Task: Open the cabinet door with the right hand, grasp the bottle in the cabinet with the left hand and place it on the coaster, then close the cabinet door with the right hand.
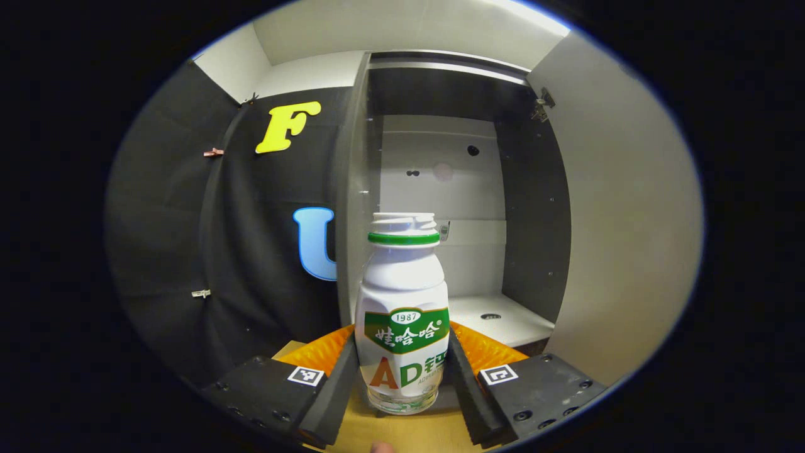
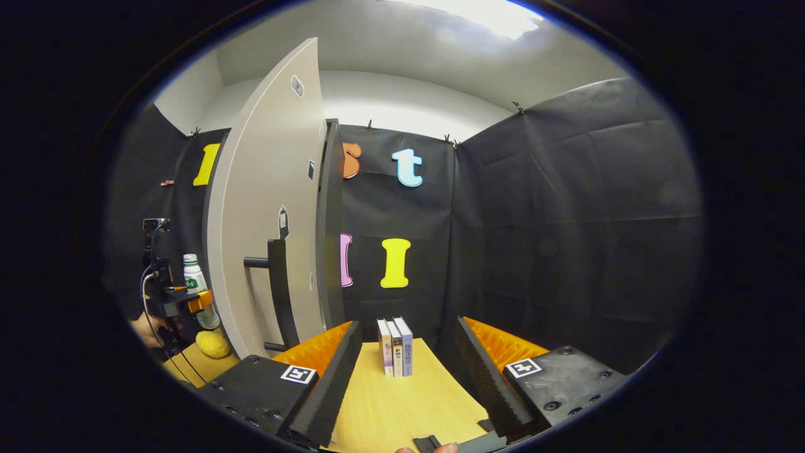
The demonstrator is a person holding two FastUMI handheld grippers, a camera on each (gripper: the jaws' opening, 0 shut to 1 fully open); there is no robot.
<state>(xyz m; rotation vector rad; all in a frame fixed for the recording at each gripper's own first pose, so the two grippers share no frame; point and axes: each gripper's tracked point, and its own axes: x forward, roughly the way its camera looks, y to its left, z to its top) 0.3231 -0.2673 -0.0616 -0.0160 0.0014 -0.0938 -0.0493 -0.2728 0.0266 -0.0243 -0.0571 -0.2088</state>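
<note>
The left gripper [image 1: 402, 377] has both fingers pressed on the bottle [image 1: 402, 314], which stands straight up toward 12 o'clock, outside the open cabinet [image 1: 440, 207]. The right gripper [image 2: 402, 377] fingers are wide apart, the door [image 2: 267, 214] at its 10 o'clock.

Black cloth [image 2: 566, 220] is hanging around the booth, a ceiling light [image 2: 497, 16] is glowing, and books [image 2: 395, 346] are standing on the wooden table [image 2: 390, 409].
</note>
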